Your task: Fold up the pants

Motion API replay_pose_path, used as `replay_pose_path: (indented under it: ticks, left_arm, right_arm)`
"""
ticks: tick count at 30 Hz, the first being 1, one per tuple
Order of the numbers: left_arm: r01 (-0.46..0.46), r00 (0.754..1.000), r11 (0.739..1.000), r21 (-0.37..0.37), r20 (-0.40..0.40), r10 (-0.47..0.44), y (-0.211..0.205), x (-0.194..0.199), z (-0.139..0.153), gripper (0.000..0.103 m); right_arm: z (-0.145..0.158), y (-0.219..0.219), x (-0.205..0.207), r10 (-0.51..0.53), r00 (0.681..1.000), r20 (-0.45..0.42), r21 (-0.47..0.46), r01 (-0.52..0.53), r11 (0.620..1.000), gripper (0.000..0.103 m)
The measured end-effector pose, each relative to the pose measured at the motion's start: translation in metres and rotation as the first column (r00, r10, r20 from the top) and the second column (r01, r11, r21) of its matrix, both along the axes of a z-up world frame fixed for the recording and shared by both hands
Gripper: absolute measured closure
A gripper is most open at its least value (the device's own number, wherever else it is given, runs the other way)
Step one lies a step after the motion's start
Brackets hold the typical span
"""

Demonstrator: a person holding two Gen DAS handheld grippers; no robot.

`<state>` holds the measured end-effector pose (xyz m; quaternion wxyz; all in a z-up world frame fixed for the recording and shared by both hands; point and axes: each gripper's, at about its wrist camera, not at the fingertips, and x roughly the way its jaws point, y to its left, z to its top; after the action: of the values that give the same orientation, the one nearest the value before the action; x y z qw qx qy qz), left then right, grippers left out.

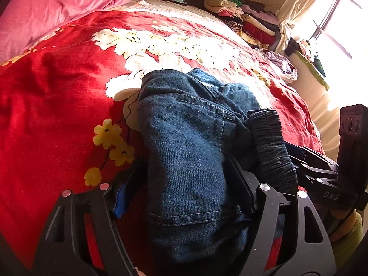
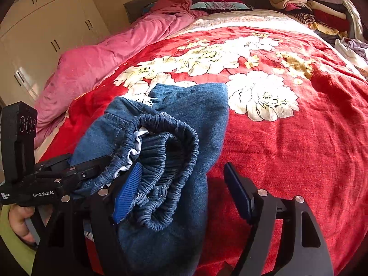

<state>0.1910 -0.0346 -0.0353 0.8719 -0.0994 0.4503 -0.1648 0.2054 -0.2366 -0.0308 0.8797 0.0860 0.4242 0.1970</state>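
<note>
Blue denim pants (image 1: 184, 142) lie bunched on the red flowered bedspread (image 1: 57, 105). In the left wrist view my left gripper (image 1: 181, 188) has its fingers wide apart, with the denim lying between them. The elastic waistband (image 1: 271, 147) sits by its right finger. The right gripper's body (image 1: 322, 172) shows at the right. In the right wrist view my right gripper (image 2: 181, 191) is open; the gathered waistband (image 2: 165, 161) drapes over its left finger (image 2: 128, 191). The pants (image 2: 188, 115) stretch away across the bedspread (image 2: 299, 149). The left gripper's body (image 2: 46, 184) is at the left.
A pink duvet (image 2: 110, 53) lies along the bed's left side. Stacked folded clothes (image 2: 310, 7) sit at the far right corner, with loose garments (image 1: 280, 62) near the bed edge. Wardrobe doors (image 2: 41, 23) stand at the left, and a bright window (image 1: 333, 23) at the right.
</note>
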Motion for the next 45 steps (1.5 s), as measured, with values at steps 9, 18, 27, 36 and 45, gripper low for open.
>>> replay_pose_path:
  ticks: [9, 18, 27, 36, 45]
  left_arm:
    - [-0.016, 0.999, 1.0, -0.012, 0.049, 0.016, 0.007, -0.021, 0.026, 0.023]
    - [-0.035, 0.991, 0.999, 0.014, 0.13, 0.033, 0.012, -0.057, 0.058, 0.01]
    - [-0.078, 0.984, 0.996, 0.045, 0.166, 0.07, 0.019, -0.098, 0.072, 0.01]
    - [-0.079, 0.982, 0.994, 0.07, 0.176, 0.065, 0.023, -0.135, 0.073, 0.01]
    - [-0.084, 0.981, 0.99, 0.11, 0.184, 0.063, 0.023, -0.168, 0.068, 0.01]
  right_arm:
    - [0.029, -0.014, -0.026, -0.047, 0.995, 0.093, 0.03, 0.044, 0.999, 0.016]
    - [0.066, -0.008, -0.074, -0.034, 0.976, 0.216, 0.005, 0.033, 0.999, 0.006]
    - [0.084, -0.008, -0.121, -0.057, 0.946, 0.319, -0.054, 0.078, 0.996, 0.006]
    - [0.09, -0.01, -0.156, -0.079, 0.942, 0.326, -0.058, 0.104, 0.993, 0.005]
    - [0.08, -0.006, -0.183, -0.082, 0.954, 0.287, -0.052, 0.101, 0.994, 0.005]
